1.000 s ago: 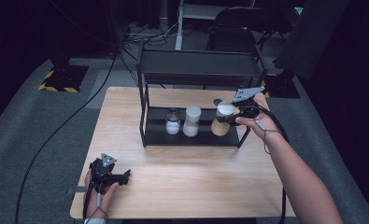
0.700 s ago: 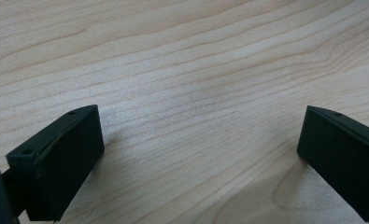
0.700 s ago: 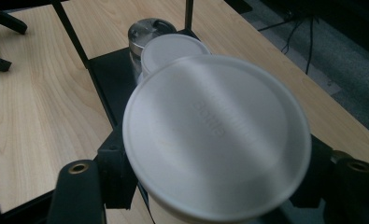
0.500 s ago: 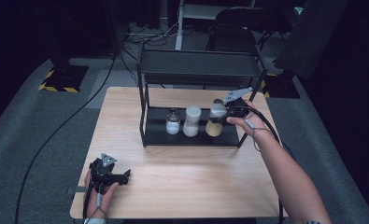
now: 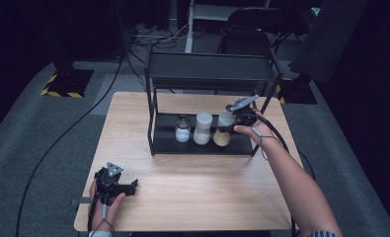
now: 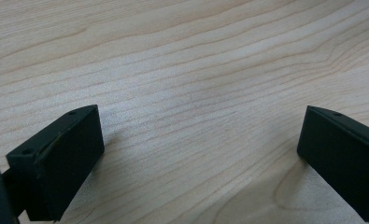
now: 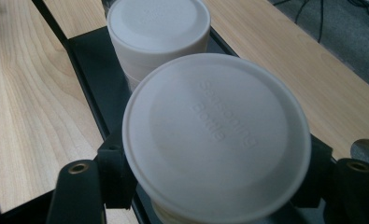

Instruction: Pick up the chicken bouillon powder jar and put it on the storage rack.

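The right tool (image 5: 236, 118) grips a white-lidded seasoning bottle of brown powder (image 5: 224, 129) on the lower tray of the black metal rack (image 5: 202, 144), just beside a white-filled bottle (image 5: 203, 128). The left tool (image 5: 125, 187) rests wide open on the wooden table (image 5: 192, 182), well apart from the rack.

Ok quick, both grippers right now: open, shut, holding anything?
Left gripper: open, nothing between its jaws, low over the bare table.
Right gripper: shut on the white-lidded jar, at the rack's lower shelf.
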Tool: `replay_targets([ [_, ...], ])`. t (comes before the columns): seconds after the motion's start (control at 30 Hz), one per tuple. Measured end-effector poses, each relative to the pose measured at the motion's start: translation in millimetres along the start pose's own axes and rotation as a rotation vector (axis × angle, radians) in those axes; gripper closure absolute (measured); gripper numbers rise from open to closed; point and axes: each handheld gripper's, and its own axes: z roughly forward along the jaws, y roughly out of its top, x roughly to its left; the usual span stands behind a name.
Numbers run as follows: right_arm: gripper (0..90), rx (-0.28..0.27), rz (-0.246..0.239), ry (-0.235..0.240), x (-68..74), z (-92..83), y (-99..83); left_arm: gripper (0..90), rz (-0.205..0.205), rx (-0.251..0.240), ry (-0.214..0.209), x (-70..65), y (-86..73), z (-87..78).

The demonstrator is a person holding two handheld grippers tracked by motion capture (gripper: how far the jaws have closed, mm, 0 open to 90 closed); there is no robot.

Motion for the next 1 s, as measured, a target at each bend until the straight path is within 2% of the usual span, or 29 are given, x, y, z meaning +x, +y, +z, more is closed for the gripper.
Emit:
replay_targets([
  [0.37, 33.6, 0.046, 0.012, -0.010, -2.3, 11.4, 1.9, 0.5, -0.001, 0.000, 0.000, -0.1, 0.0, 0.0],
  [0.63, 33.3, 0.048, 0.012, -0.010, -3.1, 12.3, 1.6, 0.5, 0.000, 0.000, 0.000, -0.1, 0.0, 0.0],
  [0.7, 31.8, 0.047, 0.032, 0.004, -5.7, 11.2, 1.3, 0.5, -0.001, 0.000, 0.000, -0.1, 0.0, 0.0],
  [0.83, 17.8, 0.011, 0.046, -0.010, -1.7, 4.2, 1.3, 0.6, 0.000, 0.000, 0.000, 0.0, 0.1, 0.0],
  [1.0, 12.3, -0.052, 0.051, -0.022, 5.2, -10.7, 2.0, 0.5, 0.000, 0.001, 0.000, -0.1, 0.1, 0.0],
])
